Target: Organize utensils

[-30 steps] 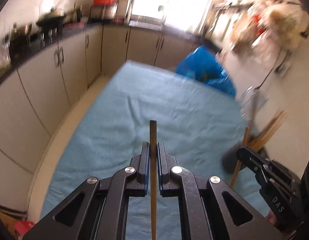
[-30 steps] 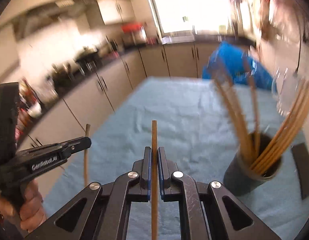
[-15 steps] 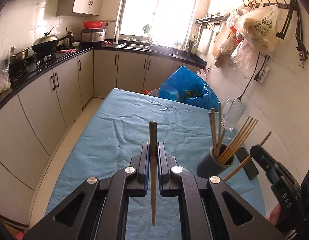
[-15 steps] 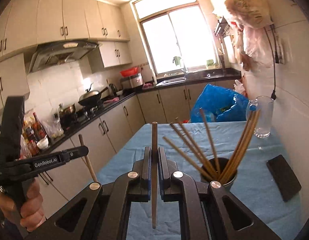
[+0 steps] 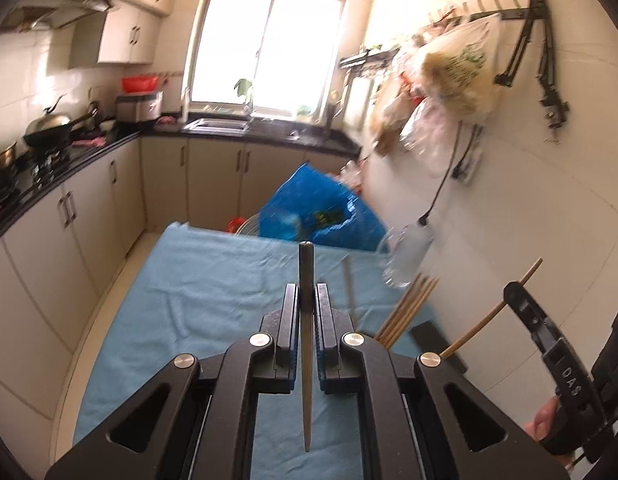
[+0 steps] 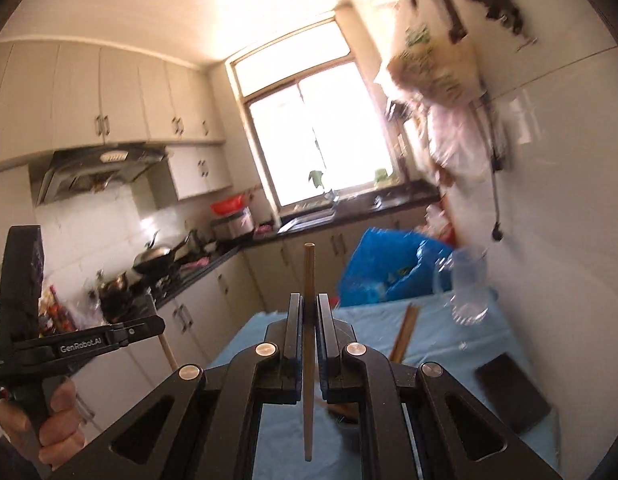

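My left gripper (image 5: 307,300) and right gripper (image 6: 307,312) each clamp one brown wooden chopstick (image 5: 306,344), unstowed, while other bundled wooden chopsticks (image 5: 407,308) already stand at two o'clock over the blue tablecloth (image 5: 213,292).

The dark round holder of the bundled wooden chopsticks (image 5: 405,312) sits hidden behind black gripper fingers (image 5: 324,320); the clear glass mug (image 6: 467,288) is motion-blurred.

Bright window (image 5: 269,48) glare, blurred right side, fisheye-bent edges.
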A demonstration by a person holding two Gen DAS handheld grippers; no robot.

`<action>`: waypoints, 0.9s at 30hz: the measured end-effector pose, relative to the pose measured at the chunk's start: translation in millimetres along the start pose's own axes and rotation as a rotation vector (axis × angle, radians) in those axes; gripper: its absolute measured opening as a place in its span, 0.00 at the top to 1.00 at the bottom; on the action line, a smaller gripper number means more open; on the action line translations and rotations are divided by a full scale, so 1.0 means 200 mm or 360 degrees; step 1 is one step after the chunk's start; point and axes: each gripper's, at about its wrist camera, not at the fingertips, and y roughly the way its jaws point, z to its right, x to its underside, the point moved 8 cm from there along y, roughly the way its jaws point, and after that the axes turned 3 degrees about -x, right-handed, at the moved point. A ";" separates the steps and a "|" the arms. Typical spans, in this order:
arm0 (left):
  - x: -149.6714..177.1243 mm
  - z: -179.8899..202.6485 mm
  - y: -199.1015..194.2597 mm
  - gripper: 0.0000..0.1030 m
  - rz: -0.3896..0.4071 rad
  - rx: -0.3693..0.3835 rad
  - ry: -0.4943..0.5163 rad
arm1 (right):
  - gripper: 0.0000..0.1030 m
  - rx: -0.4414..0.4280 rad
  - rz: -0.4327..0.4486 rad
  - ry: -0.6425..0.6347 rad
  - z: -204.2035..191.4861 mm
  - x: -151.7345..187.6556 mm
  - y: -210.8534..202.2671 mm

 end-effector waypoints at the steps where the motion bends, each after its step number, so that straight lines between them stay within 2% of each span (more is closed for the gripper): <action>1: -0.04 0.05 0.00 0.94 0.0020 0.0024 0.0009 | 0.94 0.0016 0.0031 0.0004 0.03 -0.04 -0.01; 6: -0.21 0.25 0.02 0.94 0.0130 0.0091 0.0043 | 0.94 0.0086 0.0129 0.0001 0.10 -0.18 -0.02; 9: -0.27 0.32 0.13 0.94 0.0146 0.0084 0.0034 | 0.94 0.0137 0.0142 -0.0007 0.15 -0.22 0.04; 12: -0.26 0.34 0.30 0.94 0.0101 0.0066 -0.0004 | 0.94 0.0166 0.0105 0.0003 0.20 -0.19 0.11; 17: -0.14 0.29 0.59 0.94 -0.0067 0.0035 -0.0055 | 0.93 0.0178 -0.0014 0.0021 0.30 -0.09 0.25; 20: -0.09 0.26 0.66 0.93 -0.0146 0.0029 -0.0100 | 0.92 0.0163 -0.0104 0.0025 0.32 -0.02 0.31; 21: -0.09 0.25 0.64 0.92 -0.0152 0.0042 -0.0106 | 0.86 0.0148 -0.0119 0.0038 0.33 -0.02 0.31; 22: -0.09 0.24 0.63 0.88 -0.0144 0.0050 -0.0106 | 0.83 0.0121 -0.0111 0.0049 0.33 -0.03 0.30; 23: -0.11 0.24 0.58 0.76 -0.0118 0.0051 -0.0099 | 0.77 0.0113 -0.0090 0.0047 0.32 -0.04 0.28; 25: -0.14 0.21 0.48 0.56 -0.0051 0.0048 -0.0094 | 0.74 0.0137 -0.0028 0.0018 0.30 -0.09 0.21; 26: -0.16 0.20 0.41 0.52 0.0000 0.0049 -0.0091 | 0.74 0.0134 0.0028 0.0001 0.28 -0.13 0.14; 27: -0.17 0.19 0.33 0.51 0.0051 0.0039 -0.0078 | 0.68 0.0129 0.0067 -0.0006 0.27 -0.16 0.08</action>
